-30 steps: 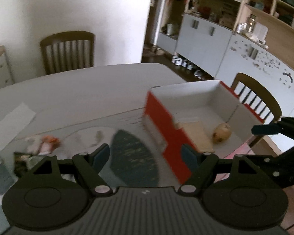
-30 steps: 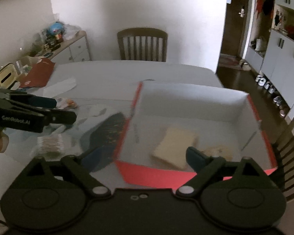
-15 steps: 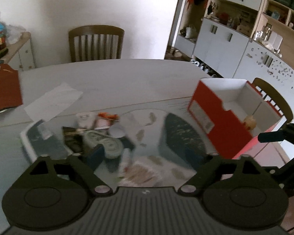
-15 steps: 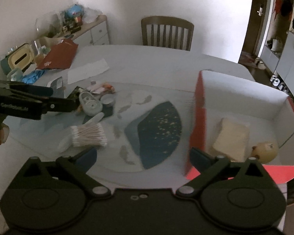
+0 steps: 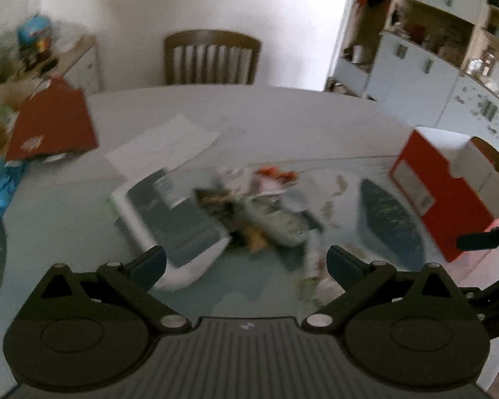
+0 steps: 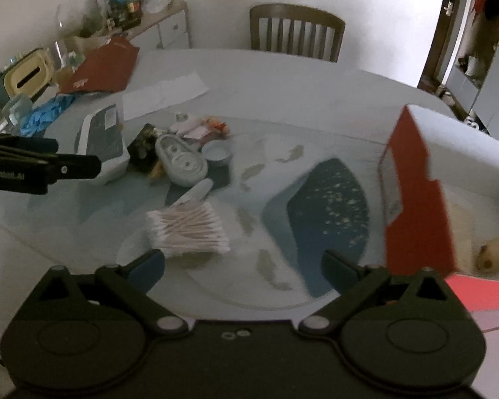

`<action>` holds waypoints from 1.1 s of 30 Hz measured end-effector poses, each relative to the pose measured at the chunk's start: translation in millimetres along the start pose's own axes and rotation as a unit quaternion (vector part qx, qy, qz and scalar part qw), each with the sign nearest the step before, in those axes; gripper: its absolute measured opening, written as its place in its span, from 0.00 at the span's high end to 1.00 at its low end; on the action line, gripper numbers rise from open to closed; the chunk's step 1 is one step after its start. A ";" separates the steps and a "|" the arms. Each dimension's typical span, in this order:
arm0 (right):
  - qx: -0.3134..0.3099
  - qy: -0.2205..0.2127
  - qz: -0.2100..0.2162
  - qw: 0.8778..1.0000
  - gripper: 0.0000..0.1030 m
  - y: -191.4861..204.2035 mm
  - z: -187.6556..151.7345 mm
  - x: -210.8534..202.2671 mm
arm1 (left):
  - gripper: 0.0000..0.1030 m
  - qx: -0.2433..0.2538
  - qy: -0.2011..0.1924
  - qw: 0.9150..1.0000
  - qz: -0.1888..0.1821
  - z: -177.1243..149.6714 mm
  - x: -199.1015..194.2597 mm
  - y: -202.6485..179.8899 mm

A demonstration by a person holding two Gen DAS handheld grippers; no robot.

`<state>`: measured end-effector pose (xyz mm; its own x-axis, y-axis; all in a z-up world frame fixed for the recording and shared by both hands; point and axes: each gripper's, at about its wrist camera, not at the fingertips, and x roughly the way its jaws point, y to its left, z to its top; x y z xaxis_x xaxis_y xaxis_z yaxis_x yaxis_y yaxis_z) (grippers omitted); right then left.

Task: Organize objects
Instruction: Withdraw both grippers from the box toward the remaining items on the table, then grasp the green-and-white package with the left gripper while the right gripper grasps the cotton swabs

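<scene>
Black plastic jaws of the left gripper (image 5: 246,261) are opening wide with nothing between them, above a heap of small items on the table (image 6: 282,79). The right gripper (image 6: 243,266) is spread too and empty, hovering over the bundle of cotton swabs (image 6: 187,229).

The main risk is a poor pick from the heap. The items lie touching or overlapping, so a closing jaw could catch two at once or shove a neighbour aside. The swabs are thin sticks with soft tips, apparently in a clear wrap; if pinched at one end the bundle could sag or slip out. The grey oval case (image 6: 181,161) is smooth, hard and rounded, and its curved top gives the pads little to bite on. The small round tin (image 6: 217,153) just beside it is low, so fingers may scrape the mat first. The two grippers are also near each other over the same heap and could knock together.

Left of the heap sits a white and grey boxy device (image 6: 104,143), rigid, with a label on top. A glossy printed mat (image 6: 326,209) in blue and pale tones covers this part of the table. To the right stands the red box (image 6: 415,199), stiff card with a white inside; it holds a pale flat pad and a small round yellowish thing (image 6: 494,254). In the blurred left view, the heap's details cannot be made out.
</scene>
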<state>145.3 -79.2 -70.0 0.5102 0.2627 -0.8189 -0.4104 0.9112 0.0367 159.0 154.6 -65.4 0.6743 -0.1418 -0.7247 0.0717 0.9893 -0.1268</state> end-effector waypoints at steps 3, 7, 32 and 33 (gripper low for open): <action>0.008 0.008 -0.003 1.000 0.03 7.1 3.1 10.2 | 0.00 -0.025 0.009 1.000 0.012 -4.9 4.2 16.1; 0.001 0.005 -0.021 1.000 0.04 15.9 11.4 20.1 | 0.00 -0.020 0.008 0.999 0.033 3.3 9.6 26.6; 0.005 0.025 -0.035 0.999 0.04 30.0 34.4 74.5 | 0.00 -0.064 0.055 0.984 0.156 35.5 92.4 54.8; 0.002 0.025 -0.028 0.999 0.04 30.6 33.2 74.7 | 0.00 -0.064 0.061 0.984 0.154 31.8 94.0 57.0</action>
<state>196.0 -21.2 -111.0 0.4930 0.1951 -0.8479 -0.3786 0.9255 -0.0072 249.8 198.7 -119.2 0.5553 0.1531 -0.8174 -0.2206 0.9748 0.0327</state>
